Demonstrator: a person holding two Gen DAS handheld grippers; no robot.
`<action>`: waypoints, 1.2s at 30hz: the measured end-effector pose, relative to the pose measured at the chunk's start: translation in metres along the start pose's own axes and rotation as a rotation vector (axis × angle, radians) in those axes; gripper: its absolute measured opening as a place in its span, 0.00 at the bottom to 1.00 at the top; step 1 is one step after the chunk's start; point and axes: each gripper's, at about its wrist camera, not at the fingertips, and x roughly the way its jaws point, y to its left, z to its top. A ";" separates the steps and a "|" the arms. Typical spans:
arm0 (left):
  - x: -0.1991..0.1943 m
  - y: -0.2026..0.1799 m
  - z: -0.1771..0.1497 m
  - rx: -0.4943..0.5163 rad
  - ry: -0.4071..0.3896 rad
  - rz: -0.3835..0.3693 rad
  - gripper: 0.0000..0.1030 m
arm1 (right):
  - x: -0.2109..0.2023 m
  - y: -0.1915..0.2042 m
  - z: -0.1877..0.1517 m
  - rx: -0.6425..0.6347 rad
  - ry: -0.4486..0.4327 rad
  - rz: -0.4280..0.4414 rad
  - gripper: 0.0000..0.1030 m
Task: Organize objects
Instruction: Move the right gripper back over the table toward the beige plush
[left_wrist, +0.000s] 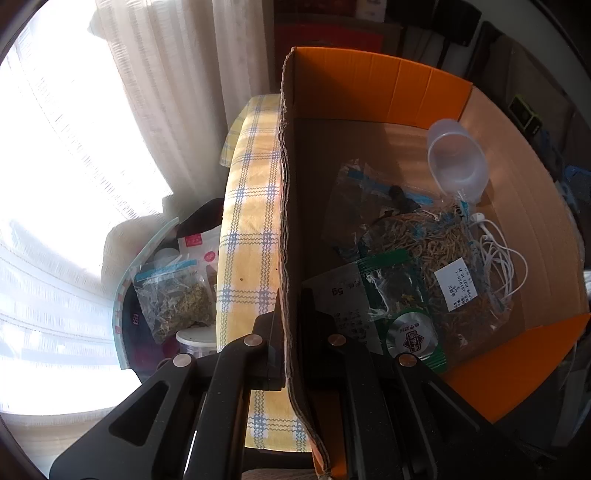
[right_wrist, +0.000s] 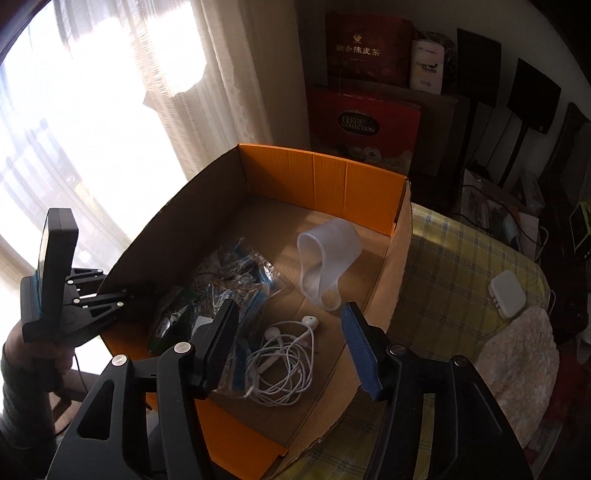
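**Box wall clamped on the left, right jaws spread above the box**

The right gripper is seen nearest the lens in the right wrist view, above the near part of the cardboard box. Its two fingers are held well apart, and nothing is gripped between them. The white earphones are seen in the gap between the fingers, lying coiled on the box floor below.

The left gripper is closed on the left wall of the cardboard box, one finger outside the wall and one inside.

Inside the box the following are found:
- a translucent plastic cup, lying on its side toward the far end;
- clear bags of dried herbs, stacked against one another in the middle;
- a green-edged packet, resting on the bags near the clamped wall;
- the earphones, beside the bags.

The box stands on a yellow checked tablecloth. A small white case lies on the cloth, outside the box and well apart from it.
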 end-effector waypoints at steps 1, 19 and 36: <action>0.000 0.004 -0.003 0.002 0.000 0.001 0.05 | -0.003 -0.006 -0.002 0.013 -0.003 -0.002 0.59; -0.001 0.001 -0.001 0.022 0.002 0.015 0.05 | -0.072 -0.178 -0.059 0.312 -0.035 -0.328 0.71; -0.002 0.007 0.001 0.022 0.010 0.034 0.05 | -0.057 -0.276 -0.119 0.598 0.033 -0.358 0.71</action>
